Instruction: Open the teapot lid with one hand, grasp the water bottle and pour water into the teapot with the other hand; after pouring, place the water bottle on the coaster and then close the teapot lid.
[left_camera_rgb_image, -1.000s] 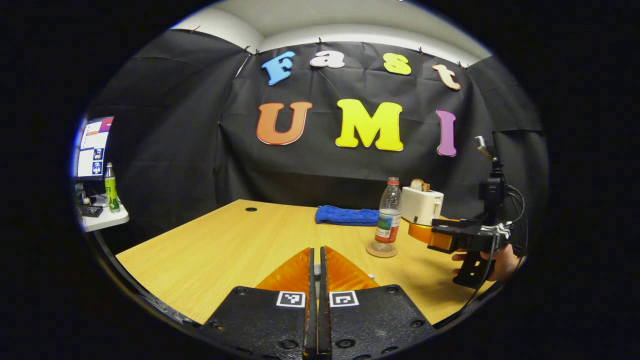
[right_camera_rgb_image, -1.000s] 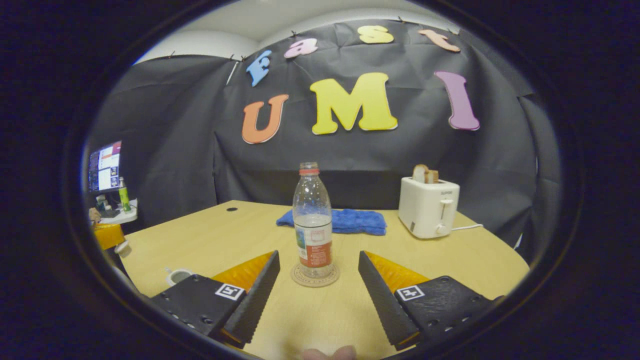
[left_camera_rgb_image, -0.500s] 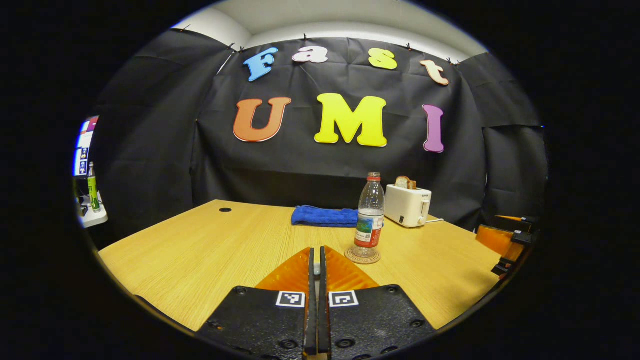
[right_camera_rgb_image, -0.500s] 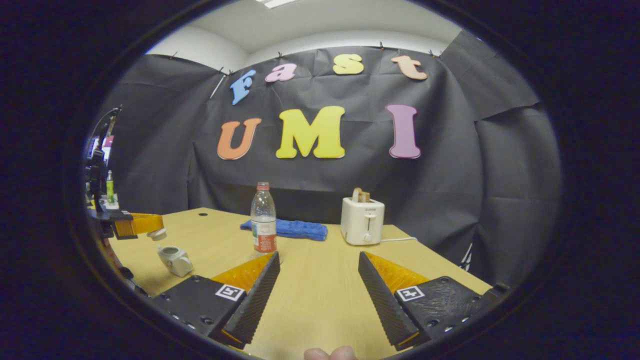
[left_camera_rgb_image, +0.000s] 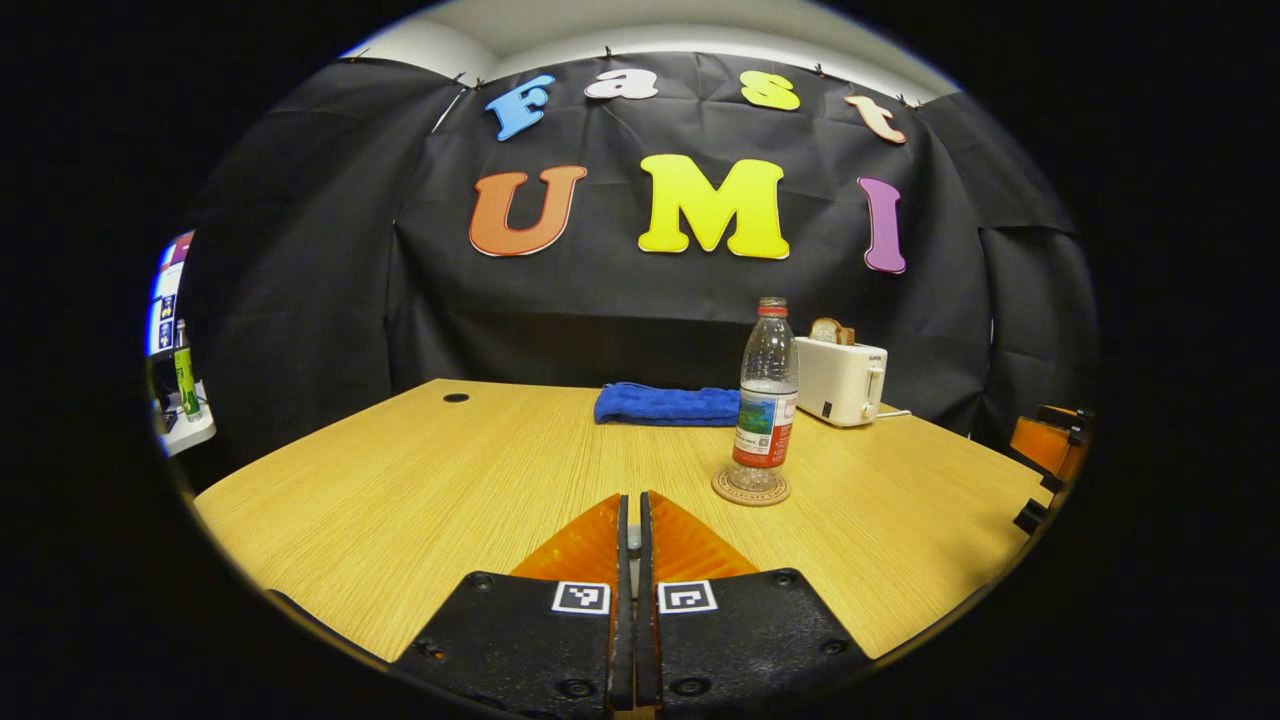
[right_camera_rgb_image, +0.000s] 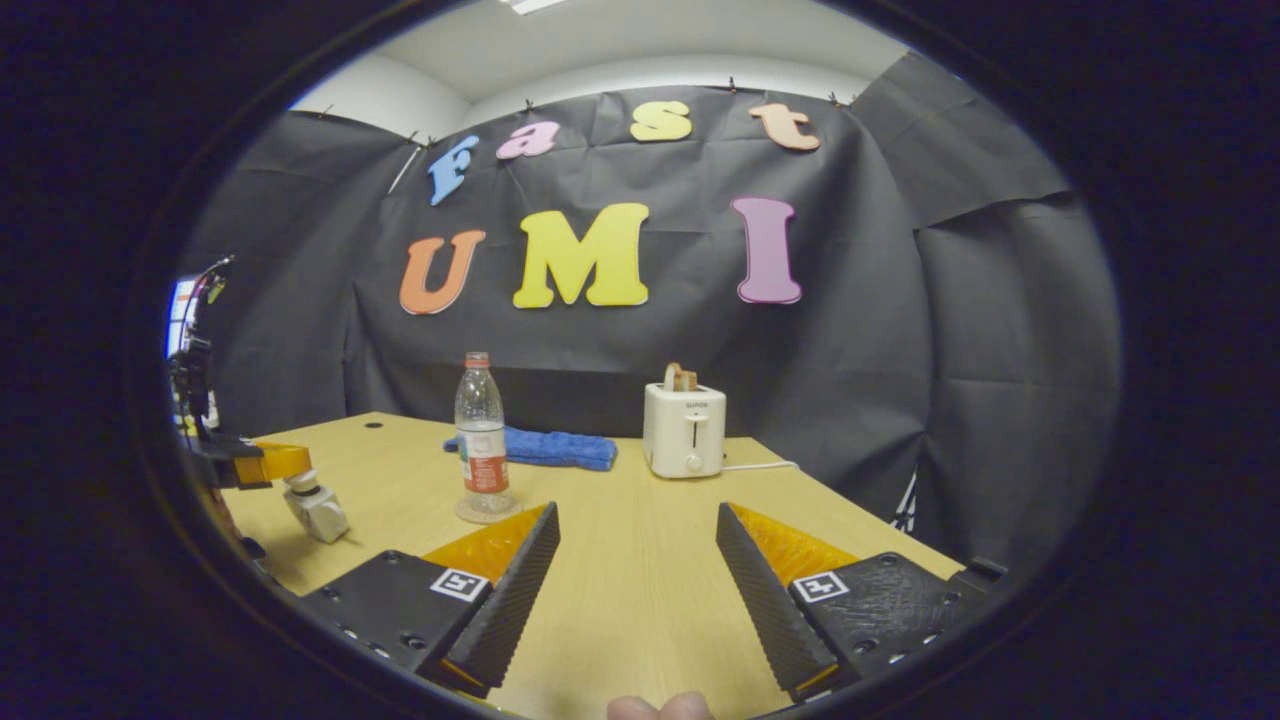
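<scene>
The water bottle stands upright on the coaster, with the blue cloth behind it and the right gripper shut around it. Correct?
Not quite. In the right gripper view the right gripper is open and away from the water bottle, which stands free on the coaster, blue cloth behind.

A black cloth wall hangs behind a light wooden table, pinned along its top edge below a white ceiling. A round cable hole sits near the table's far left corner. At the far left, a lit monitor stands on a small white side table.
</scene>
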